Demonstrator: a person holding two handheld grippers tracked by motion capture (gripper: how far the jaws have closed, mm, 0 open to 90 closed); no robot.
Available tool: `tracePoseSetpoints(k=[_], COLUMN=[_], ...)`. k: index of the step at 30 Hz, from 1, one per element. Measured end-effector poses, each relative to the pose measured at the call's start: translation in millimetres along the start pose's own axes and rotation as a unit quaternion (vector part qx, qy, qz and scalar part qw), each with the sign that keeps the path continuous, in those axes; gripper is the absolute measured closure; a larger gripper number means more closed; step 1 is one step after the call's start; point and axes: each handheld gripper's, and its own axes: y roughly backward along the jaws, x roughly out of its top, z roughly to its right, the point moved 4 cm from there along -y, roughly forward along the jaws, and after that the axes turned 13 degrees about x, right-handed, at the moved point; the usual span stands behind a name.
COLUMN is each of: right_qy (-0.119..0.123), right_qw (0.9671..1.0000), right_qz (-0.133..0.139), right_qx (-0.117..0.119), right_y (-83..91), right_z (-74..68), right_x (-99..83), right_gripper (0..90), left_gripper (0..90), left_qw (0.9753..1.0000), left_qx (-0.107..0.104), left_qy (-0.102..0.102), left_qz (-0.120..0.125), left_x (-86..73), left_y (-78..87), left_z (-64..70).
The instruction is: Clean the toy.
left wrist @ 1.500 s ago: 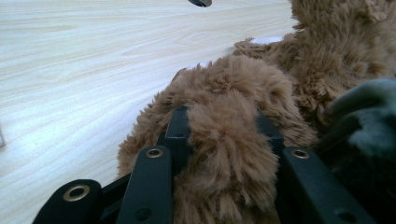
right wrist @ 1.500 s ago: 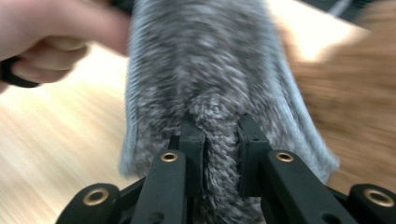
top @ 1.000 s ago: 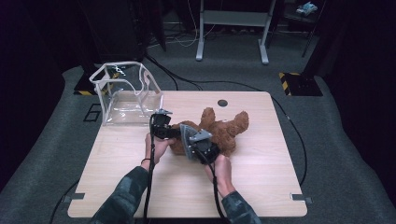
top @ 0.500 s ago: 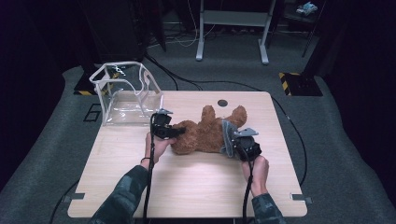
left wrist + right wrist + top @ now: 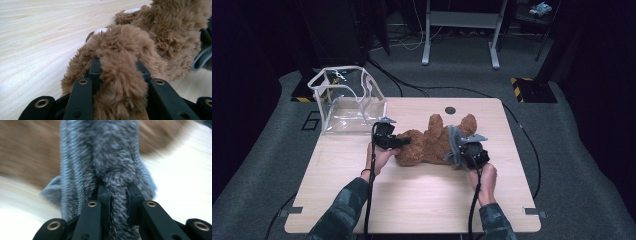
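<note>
Pale wood forms the table [image 5: 412, 200], set on grey carpet in a dark room. At its far left corner a clear plastic bag [image 5: 347, 100] is stood open. Beside it the left gripper [image 5: 404, 142] is clamped on a limb of the brown teddy bear [image 5: 432, 145], which is laid mid-table. A grey knitted garment [image 5: 100, 157] on the bear is pinched between the jaws of the right gripper [image 5: 457, 152].

Lab or recording studio: dark curtained walls, grey carpet floor [image 5: 577, 165], loose cables [image 5: 422, 90], metal stand [image 5: 459, 20], hazard-taped blocks [image 5: 532, 87], lone wooden tabletop [image 5: 412, 200].
</note>
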Motion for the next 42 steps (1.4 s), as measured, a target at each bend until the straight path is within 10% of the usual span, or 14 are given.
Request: tracePoseSetpoints(k=[4,13,23,29,32,42], right_qy=[-0.029,0.034,-0.017,0.029,0.038,-0.020], right_qw=[0.9993,0.9985,0.9982,0.9994,0.9989,0.9946], right_qz=[-0.013,0.017,-0.056,0.007,-0.026,-0.102], right_qx=[-0.019,0.040,-0.015,0.018,0.012,0.008], right_y=[4.0,6.8,-8.4,21.2,2.5,-29.1], right_z=[26.6,-29.3,31.7,-6.3,-14.1,34.2], right_x=[-14.8,22.8,-6.8,30.1,36.2,-11.5], right_gripper=[77.4,77.3,77.4,77.3,77.6,77.5], left_gripper=[68.0,68.0,68.0,68.1,68.0,68.1], left_qw=[1.0000,0.9999,0.9999,0.9998,0.9998,0.9997], left_qx=[-0.008,-0.012,-0.015,-0.015,-0.017,-0.015], left_qy=[0.001,0.002,-0.005,-0.009,-0.008,-0.016], left_qz=[0.000,0.001,0.000,-0.002,-0.008,-0.010], left_x=[-1.9,-2.0,-1.3,0.3,3.2,-1.0], left_y=[0.4,-0.7,-2.3,-3.9,-3.7,-2.0], left_z=[-1.2,-2.7,-3.2,-3.7,-4.6,-2.0])
